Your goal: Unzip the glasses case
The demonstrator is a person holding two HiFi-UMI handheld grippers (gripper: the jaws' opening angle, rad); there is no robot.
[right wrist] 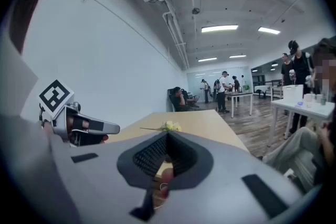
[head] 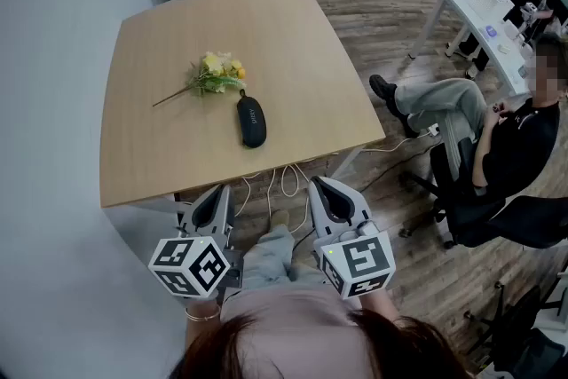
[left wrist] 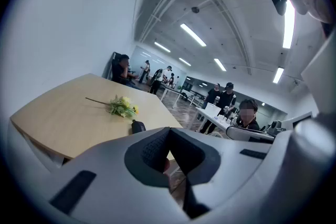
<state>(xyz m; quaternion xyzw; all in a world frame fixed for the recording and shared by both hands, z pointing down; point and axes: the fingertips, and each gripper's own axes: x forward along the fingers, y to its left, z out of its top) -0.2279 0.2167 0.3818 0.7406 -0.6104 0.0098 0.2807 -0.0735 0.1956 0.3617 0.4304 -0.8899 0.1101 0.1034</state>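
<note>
On the tan, wood-grain table [head: 293, 40], slightly toward its near edge, lies the glasses case [head: 252, 121]: a black, rounded oblong with a matte, soft-looking shell. Its long axis runs roughly from 12 to 6 o'clock in the head view, with the far end leaning a little toward 11. A small pale mark sits on its top face, too small to read. Just beyond that far end, at about 11 o'clock, rests a sprig of yellow flowers [head: 216, 74], its thin stem trailing out toward 8 o'clock.

Both grippers hang off the table's near edge, at about 6 o'clock from the case and well apart from it. The left gripper [head: 222, 191] has its ribbed dark pads pressed together with nothing between them, as has the right gripper [head: 321, 185]. Each is a smooth grey plastic shell and carries a cube with square black-and-white markers [head: 191, 264]. From the left gripper view the case [left wrist: 138, 126] shows just above the jaws.
</note>
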